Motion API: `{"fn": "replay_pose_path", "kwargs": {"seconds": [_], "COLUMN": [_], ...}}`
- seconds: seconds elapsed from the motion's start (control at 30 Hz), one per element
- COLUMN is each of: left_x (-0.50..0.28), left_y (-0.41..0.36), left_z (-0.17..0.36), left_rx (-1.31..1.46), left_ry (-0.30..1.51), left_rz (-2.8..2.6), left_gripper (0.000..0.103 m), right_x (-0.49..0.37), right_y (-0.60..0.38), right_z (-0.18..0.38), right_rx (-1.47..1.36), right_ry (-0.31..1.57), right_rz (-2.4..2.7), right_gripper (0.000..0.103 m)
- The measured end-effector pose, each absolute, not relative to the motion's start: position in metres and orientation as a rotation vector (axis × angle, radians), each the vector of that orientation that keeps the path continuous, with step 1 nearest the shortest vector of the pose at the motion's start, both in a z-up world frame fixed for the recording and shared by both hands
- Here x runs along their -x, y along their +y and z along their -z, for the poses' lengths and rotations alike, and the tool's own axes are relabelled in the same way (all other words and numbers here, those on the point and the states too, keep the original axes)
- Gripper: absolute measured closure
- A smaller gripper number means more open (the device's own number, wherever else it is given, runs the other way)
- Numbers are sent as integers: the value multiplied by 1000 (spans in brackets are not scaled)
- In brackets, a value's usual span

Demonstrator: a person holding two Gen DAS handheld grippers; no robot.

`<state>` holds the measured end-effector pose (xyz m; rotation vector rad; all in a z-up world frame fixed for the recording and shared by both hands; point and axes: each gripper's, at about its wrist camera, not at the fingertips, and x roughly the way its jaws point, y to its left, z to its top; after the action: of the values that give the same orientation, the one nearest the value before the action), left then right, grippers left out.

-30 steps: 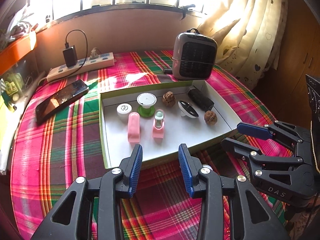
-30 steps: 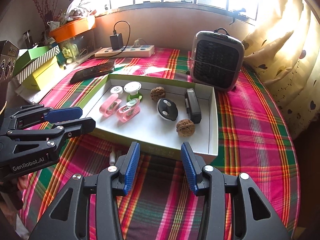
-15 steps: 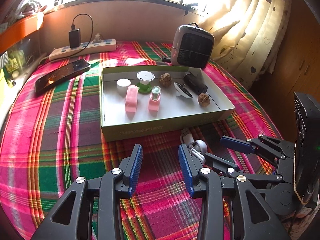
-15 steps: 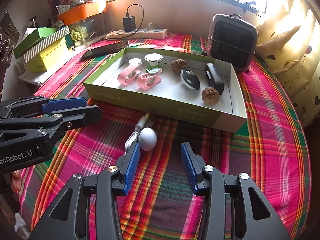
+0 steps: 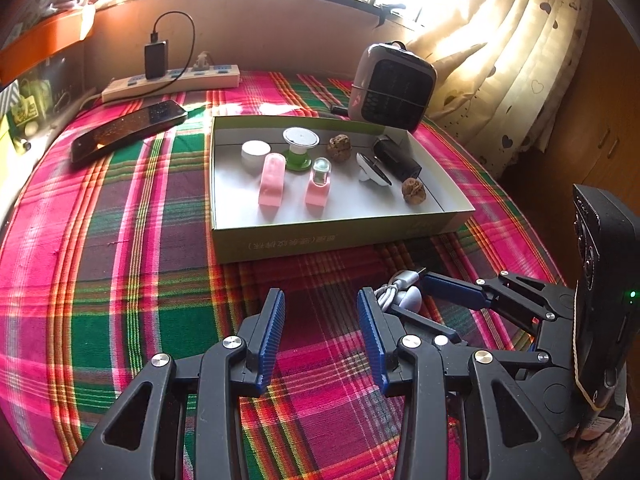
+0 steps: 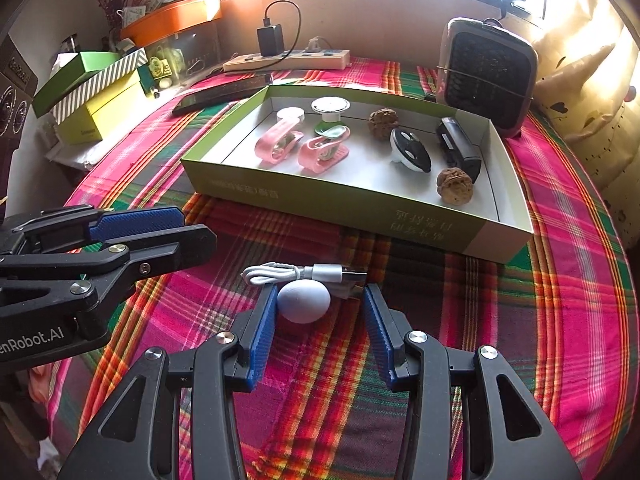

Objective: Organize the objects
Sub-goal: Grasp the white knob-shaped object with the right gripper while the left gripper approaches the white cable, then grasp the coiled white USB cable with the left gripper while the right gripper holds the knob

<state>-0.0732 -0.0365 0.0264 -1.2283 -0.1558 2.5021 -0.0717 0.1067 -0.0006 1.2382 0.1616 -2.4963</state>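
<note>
A pale egg-shaped object (image 6: 304, 300) lies on the plaid cloth beside a coiled white USB cable (image 6: 296, 272). My right gripper (image 6: 320, 312) is open, low over the cloth, and the egg sits between its blue pads, close to the left one. In the left wrist view the egg (image 5: 412, 298) and cable (image 5: 396, 284) show between the right gripper's (image 5: 436, 308) fingers. My left gripper (image 5: 320, 312) is open with nothing between its fingers, just left of the right one. Beyond them stands a shallow green box (image 6: 320, 196) (image 5: 340, 236) with pink clips, walnuts and other small items.
A grey heater (image 6: 488, 76) stands behind the box at the right. A power strip (image 6: 288, 60) with a charger and a dark phone (image 5: 128, 128) lie at the back left. Green and yellow boxes (image 6: 92, 96) crowd the left edge. A curtain (image 5: 500, 60) hangs right.
Both grippers have drawn back from the box toward the near side of the table and sunk. The egg and cable came into view and now lie between the right gripper's fingers.
</note>
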Motion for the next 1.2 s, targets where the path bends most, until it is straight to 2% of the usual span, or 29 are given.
{"fn": "replay_pose_path", "kwargs": {"seconds": [0.13, 0.2, 0.3, 0.57, 0.67, 0.8, 1.2], "left_x": [75, 76, 77, 76, 76, 75, 66], "left_y": [-38, -39, -39, -34, -32, -30, -13], "left_z": [-23, -21, -19, -20, -21, -23, -20], "left_rx": [1241, 1247, 1253, 1241, 1237, 1229, 1229], "left_ry": [-169, -171, -177, -183, -186, -182, -130], "left_rz": [-2490, -2492, -2487, -2451, -2435, -2427, -2351], "left_gripper": [67, 67, 67, 67, 67, 67, 67], "right_x": [71, 70, 70, 66, 65, 65, 58], "right_y": [108, 108, 106, 110, 116, 112, 112], "right_z": [0, 0, -2, -3, -6, -7, -5], "right_rx": [-1215, -1205, -1195, -1198, -1198, -1226, -1230], "right_ry": [145, 142, 156, 168, 89, 213, 251], "right_rz": [2494, 2493, 2488, 2472, 2411, 2443, 2375], "right_gripper": [59, 64, 77, 77, 77, 77, 77]}}
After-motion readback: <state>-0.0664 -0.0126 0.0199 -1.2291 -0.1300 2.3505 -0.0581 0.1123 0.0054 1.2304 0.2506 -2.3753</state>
